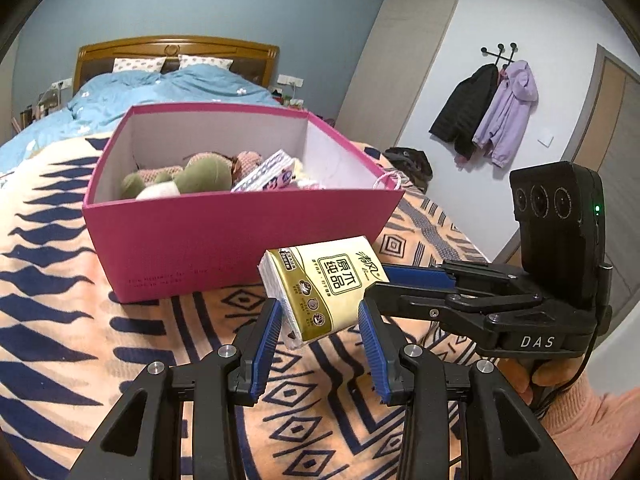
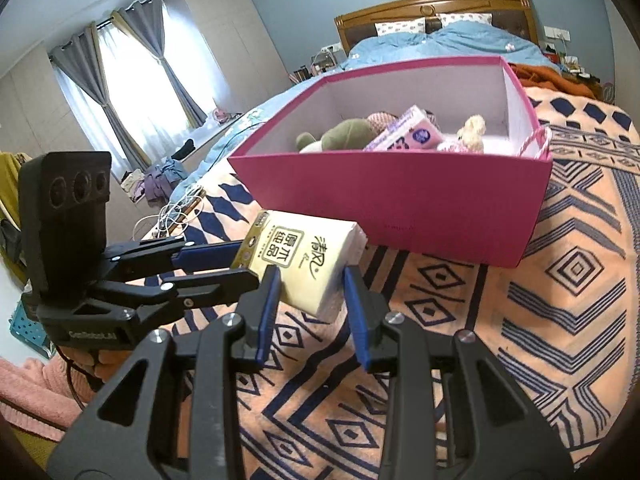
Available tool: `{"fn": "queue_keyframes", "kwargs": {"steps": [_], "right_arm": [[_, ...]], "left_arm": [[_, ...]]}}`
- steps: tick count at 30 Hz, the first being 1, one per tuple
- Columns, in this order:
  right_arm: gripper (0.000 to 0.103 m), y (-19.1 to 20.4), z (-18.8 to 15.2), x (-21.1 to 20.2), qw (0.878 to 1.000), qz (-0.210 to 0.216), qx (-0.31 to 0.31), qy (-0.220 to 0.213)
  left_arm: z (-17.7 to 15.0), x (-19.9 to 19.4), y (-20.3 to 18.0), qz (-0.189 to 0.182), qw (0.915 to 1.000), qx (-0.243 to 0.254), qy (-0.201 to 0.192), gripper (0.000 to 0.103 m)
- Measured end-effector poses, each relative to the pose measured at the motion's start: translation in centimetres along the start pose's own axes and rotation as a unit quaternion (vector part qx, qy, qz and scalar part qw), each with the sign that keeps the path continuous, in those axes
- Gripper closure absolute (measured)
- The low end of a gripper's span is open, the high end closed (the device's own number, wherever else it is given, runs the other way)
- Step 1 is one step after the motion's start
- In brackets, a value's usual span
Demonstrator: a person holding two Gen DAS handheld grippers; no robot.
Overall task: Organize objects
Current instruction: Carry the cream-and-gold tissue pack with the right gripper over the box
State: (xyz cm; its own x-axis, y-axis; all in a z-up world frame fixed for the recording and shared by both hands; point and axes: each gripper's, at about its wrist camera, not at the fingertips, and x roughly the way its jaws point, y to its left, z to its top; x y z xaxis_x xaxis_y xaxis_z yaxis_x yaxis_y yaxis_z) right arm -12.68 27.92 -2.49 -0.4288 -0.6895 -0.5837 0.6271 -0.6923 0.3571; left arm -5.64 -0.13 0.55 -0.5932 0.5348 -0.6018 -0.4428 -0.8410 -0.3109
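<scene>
A gold and white tissue pack (image 1: 328, 280) (image 2: 296, 256) hangs tilted above the patterned blanket, just in front of the pink box (image 1: 224, 240) (image 2: 400, 200). My left gripper (image 1: 320, 312) is shut on it, blue pads pressing both sides. My right gripper (image 2: 310, 284) is shut on the same pack. Each gripper shows in the other's view, holding one end: the right gripper (image 1: 378, 280) and the left gripper (image 2: 246, 262). The open box holds a green plush toy (image 1: 200, 176) (image 2: 344, 136), a purple and white tissue pack (image 1: 268, 172) (image 2: 412, 136) and a small cream toy (image 2: 472, 128).
The box stands on an orange and navy blanket (image 1: 60, 320) (image 2: 560, 280) covering the bed's foot. A blue duvet (image 1: 160, 88) and a wooden headboard (image 1: 176, 48) lie beyond. Coats (image 1: 492, 108) hang on the right wall. White cables (image 2: 168, 216) lie at the bed's left edge. Pink sleeves (image 1: 592, 432) hold both tools.
</scene>
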Motion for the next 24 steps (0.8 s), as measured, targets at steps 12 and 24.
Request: {"fn": "queue_keyframes", "kwargs": {"steps": [12, 24], "right_arm": [[0.067, 0.7, 1.7, -0.5, 1.0, -0.006, -0.018, -0.022], [0.065, 1.0, 3.3, -1.4, 0.998, -0.011, -0.03, -0.045]], "left_arm": [[1.7, -0.5, -0.7, 0.001, 0.9997, 0.003, -0.023, 0.063], [3.3, -0.7, -1.2, 0.006, 0.999, 0.01, -0.042, 0.06]]}}
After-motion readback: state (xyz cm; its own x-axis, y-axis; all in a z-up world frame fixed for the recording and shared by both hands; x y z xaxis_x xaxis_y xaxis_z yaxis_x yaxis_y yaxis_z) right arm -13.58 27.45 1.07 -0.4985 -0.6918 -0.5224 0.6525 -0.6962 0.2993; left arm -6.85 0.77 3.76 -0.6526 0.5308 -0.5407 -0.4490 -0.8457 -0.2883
